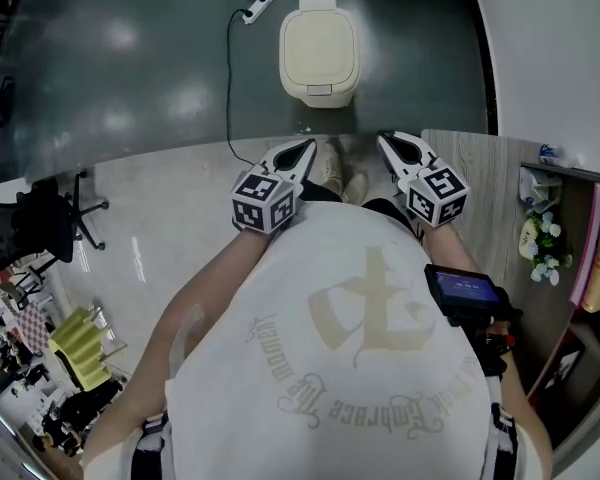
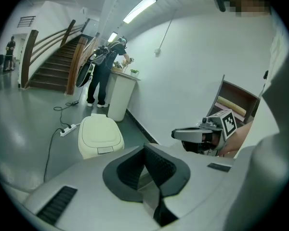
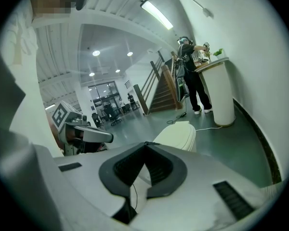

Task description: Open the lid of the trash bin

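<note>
Your left tongs [image 1: 302, 149] and right tongs [image 1: 388, 141] hang pressed together, pinching nothing. The cream rounded plastic trash bin [image 2: 94, 154] sits well ahead of both tips, its lid [image 1: 318, 40] down. Arrive with shut jaws and you may shove the bin instead of lifting.

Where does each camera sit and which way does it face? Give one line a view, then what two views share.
Head view: on the person's head, facing steeply down at the closed trash bin; shows their shirt, left gripper and right gripper.
Left gripper view: on the left gripper, facing along its shut jaws toward the bin; right gripper at right.
Right gripper view: on the right gripper, along its shut jaws toward the bin; left gripper at left.
Shared: all three show the bin.
</note>
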`<move>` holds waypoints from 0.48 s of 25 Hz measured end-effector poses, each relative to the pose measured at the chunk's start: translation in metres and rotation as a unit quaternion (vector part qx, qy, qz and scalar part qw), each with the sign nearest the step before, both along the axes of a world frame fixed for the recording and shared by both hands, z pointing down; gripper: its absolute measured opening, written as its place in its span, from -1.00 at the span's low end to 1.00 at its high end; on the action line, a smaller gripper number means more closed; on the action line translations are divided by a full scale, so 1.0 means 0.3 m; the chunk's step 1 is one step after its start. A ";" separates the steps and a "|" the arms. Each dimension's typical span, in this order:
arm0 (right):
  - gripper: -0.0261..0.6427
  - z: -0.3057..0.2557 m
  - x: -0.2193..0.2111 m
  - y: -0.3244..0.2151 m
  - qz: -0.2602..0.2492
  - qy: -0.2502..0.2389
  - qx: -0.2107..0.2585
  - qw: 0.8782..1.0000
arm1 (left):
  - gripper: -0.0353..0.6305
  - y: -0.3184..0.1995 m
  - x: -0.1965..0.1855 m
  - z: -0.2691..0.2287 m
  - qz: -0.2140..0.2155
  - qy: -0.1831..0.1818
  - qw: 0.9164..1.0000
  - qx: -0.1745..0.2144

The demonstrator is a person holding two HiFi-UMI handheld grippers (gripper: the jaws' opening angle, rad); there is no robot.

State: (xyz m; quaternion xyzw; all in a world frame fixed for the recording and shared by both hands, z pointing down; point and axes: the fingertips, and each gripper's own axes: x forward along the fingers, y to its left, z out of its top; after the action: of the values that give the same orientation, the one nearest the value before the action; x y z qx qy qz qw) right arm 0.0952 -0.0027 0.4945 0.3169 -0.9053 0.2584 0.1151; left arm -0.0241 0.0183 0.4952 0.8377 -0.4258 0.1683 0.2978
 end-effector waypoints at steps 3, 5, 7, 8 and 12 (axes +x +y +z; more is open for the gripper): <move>-0.91 -0.014 -0.003 -0.037 0.003 0.004 0.005 1.000 | -0.86 -0.051 -0.001 0.004 0.003 0.004 1.000 -0.001; -0.91 -0.021 -0.002 -0.057 0.006 0.008 0.006 1.000 | -0.86 -0.080 0.007 0.003 0.012 0.007 1.000 0.000; -0.91 -0.023 -0.004 -0.084 0.009 0.012 0.006 1.000 | -0.86 -0.115 0.006 0.004 0.018 0.007 1.000 0.000; -0.91 -0.023 -0.005 -0.098 0.011 0.013 0.005 1.000 | -0.86 -0.133 0.002 0.008 0.019 0.004 1.000 0.000; -0.91 -0.010 -0.012 -0.142 0.014 0.017 0.001 1.000 | -0.86 -0.190 -0.027 0.042 0.017 -0.017 1.000 -0.008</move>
State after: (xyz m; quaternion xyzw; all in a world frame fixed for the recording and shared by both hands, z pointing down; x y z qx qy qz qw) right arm 0.0915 -0.0454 0.4915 0.3341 -0.8989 0.2537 0.1265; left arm -0.0322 -0.0387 0.5077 0.8391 -0.4154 0.1912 0.2945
